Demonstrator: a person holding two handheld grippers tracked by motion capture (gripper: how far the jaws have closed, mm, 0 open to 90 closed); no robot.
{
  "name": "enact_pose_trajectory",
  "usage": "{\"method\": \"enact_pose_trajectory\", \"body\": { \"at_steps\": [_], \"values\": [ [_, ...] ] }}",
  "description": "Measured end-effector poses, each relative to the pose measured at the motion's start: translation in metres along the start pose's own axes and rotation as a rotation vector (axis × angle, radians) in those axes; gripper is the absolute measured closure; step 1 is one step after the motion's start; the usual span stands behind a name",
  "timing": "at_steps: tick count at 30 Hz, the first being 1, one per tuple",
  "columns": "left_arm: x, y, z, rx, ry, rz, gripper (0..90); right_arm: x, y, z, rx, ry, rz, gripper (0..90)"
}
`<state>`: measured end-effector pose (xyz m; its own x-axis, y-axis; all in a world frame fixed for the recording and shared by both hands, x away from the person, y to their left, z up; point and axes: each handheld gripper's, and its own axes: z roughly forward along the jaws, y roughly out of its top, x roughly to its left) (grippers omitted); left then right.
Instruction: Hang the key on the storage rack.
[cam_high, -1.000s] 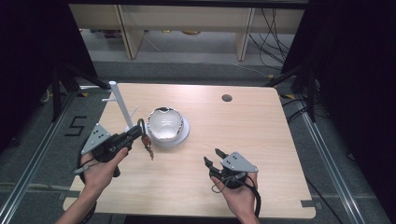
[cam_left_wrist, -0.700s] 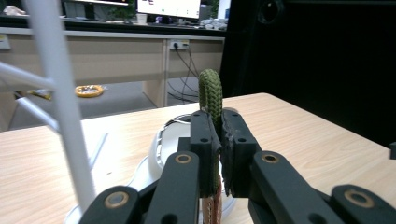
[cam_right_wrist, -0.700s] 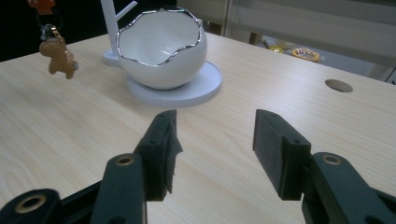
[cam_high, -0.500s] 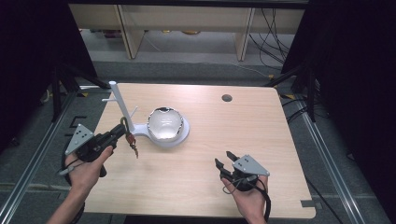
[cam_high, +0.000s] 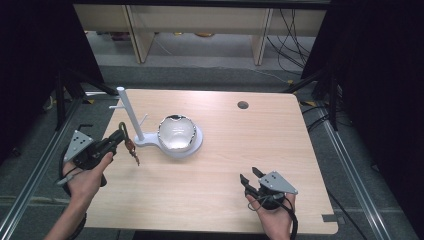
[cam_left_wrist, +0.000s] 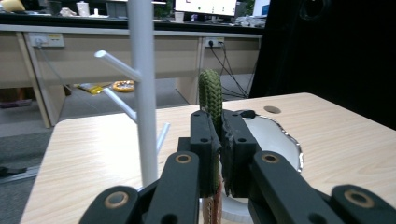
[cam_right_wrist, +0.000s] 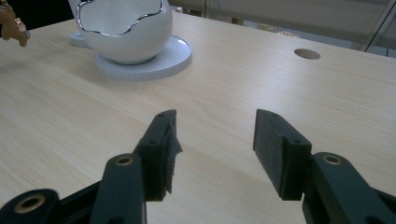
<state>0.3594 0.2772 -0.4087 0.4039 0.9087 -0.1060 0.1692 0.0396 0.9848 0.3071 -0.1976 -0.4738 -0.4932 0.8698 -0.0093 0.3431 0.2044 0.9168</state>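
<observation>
Your left gripper has its jaws clamped on the cord loop, just beside the stand; the charm dangles below. It could swing and snag a peg. Your right gripper, jaws apart, sits well away from the stand.

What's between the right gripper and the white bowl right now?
Only bare tabletop. In the right gripper view, the right gripper stands open, with plain wood running up to the white bowl on its stand.
</observation>
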Motion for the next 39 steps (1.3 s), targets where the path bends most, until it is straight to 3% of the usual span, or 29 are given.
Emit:
{"method": "enact_pose_trajectory", "body": {
  "at_steps": [9, 20, 27, 30, 39],
  "values": [
    [0.011, 0.001, 0.001, -0.004, 0.050, 0.008, 84.0, -0.008, -0.004, -0.005, 0.017, -0.015, 0.006, 49.8],
    [0.024, 0.003, 0.004, 0.003, 0.111, 0.032, 84.0, -0.007, -0.005, -0.005, 0.018, -0.029, 0.025, 49.7],
    [0.030, 0.003, 0.008, 0.005, 0.147, 0.038, 84.0, -0.008, -0.005, -0.004, 0.017, -0.023, -0.005, 49.8],
    [0.033, 0.004, 0.010, 0.002, 0.165, 0.042, 84.0, -0.006, -0.006, -0.004, 0.023, -0.010, 0.039, 49.8],
    [0.039, 0.006, 0.019, 0.013, 0.207, 0.046, 84.0, -0.007, -0.007, -0.002, 0.003, -0.005, 0.029, 50.0]
  ]
}}
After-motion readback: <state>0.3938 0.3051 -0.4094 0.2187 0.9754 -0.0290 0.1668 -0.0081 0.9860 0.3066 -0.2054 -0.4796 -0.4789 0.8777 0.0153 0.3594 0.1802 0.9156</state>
